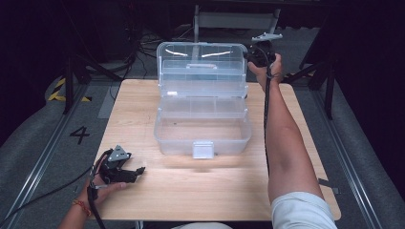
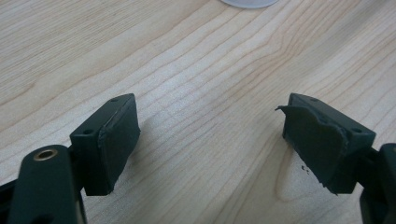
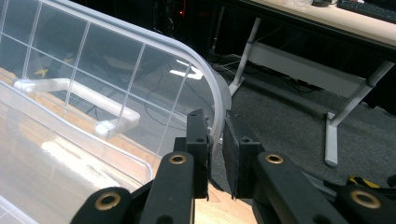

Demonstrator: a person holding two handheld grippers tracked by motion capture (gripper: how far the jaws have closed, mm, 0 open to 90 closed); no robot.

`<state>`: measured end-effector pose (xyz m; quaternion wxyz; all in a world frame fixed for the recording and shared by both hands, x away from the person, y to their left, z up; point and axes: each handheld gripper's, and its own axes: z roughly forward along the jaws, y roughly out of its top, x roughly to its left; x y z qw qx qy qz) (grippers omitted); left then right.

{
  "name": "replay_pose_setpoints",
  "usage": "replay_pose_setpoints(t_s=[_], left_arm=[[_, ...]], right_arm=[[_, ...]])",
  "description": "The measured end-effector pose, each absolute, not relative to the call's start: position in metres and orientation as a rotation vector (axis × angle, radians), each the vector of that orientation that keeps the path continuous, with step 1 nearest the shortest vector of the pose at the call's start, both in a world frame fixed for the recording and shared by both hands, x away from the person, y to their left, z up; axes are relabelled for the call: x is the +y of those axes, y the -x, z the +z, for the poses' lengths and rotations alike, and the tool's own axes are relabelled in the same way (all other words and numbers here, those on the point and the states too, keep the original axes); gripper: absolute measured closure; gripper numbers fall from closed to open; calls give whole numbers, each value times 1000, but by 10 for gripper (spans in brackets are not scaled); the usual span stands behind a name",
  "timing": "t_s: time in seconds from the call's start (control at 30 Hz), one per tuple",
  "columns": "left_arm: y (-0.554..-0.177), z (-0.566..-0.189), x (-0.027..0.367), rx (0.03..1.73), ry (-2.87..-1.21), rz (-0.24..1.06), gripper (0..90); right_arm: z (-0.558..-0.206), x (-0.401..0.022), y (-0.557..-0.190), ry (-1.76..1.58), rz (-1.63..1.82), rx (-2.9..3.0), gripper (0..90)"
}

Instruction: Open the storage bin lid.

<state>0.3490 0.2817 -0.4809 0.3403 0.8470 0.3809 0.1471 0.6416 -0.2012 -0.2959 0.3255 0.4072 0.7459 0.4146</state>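
High view: right tongs (image 1: 249,56) pinch the lid (image 1: 203,57) of the clear box (image 1: 203,136) mid-surface (image 1: 215,191).
Gripping the rim's corner keeps it raised; left tongs (image 1: 138,171) rest spread, idle.

One clear plastic box (image 1: 203,131) (lid (image 1: 203,59) raised), one wooden table (image 1: 143,119), two hand-held grippers.

Left gripper (image 1: 138,170): black body, grey three-cornered plate on top, black cable trailing behind; torn dark pads (image 2: 317,140) on its jaws. Right gripper (image 3: 216,154): brass-coloured rivets behind black jaws. Red-orange wristband (image 1: 81,206); white short sleeve (image 1: 301,211).
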Motion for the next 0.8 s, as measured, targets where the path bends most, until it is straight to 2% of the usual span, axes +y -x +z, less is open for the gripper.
replay_pose_setpoints(t_s=[0.8], left_arm=[[-349,-480,282,990,-2212,381,191]], right_arm=[[-302,-199,-653,-1078,1047,1968,813]])
